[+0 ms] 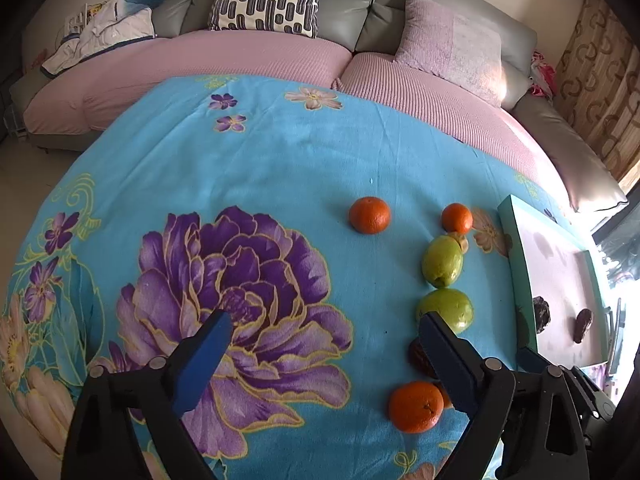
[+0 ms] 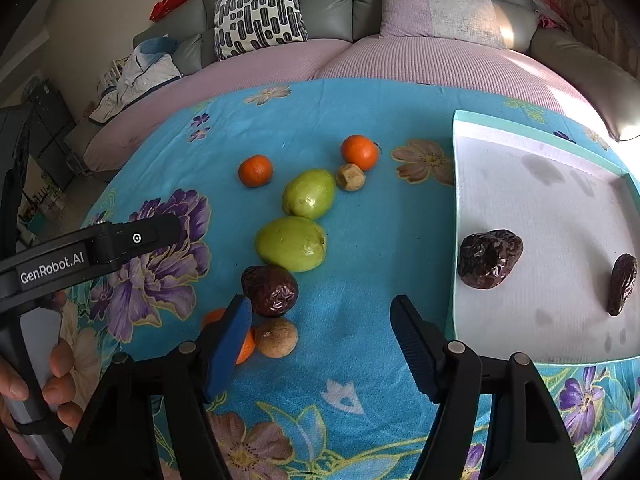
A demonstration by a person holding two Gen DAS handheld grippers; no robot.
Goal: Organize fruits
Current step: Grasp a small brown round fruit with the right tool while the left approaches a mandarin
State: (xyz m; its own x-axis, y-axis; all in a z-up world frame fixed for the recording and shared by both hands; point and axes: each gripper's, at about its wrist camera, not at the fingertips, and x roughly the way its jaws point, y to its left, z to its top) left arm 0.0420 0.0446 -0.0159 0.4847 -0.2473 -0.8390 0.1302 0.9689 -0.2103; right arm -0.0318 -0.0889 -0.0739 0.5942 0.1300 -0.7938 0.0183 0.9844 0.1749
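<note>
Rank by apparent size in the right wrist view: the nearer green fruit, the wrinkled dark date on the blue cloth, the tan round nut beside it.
1. Nearer green fruit, largest.
2. Wrinkled dark date.
3. Tan round nut, smallest, though nearest the camera.

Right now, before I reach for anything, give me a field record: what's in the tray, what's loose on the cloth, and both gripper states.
tray: teal-rimmed white foam tray, right side of the cloth
in tray: two wrinkled dark dried dates
loose on blue floral cloth: three oranges, two green fruits, one dark date, two small tan round fruits
left gripper: open, empty
right gripper: open, empty
</note>
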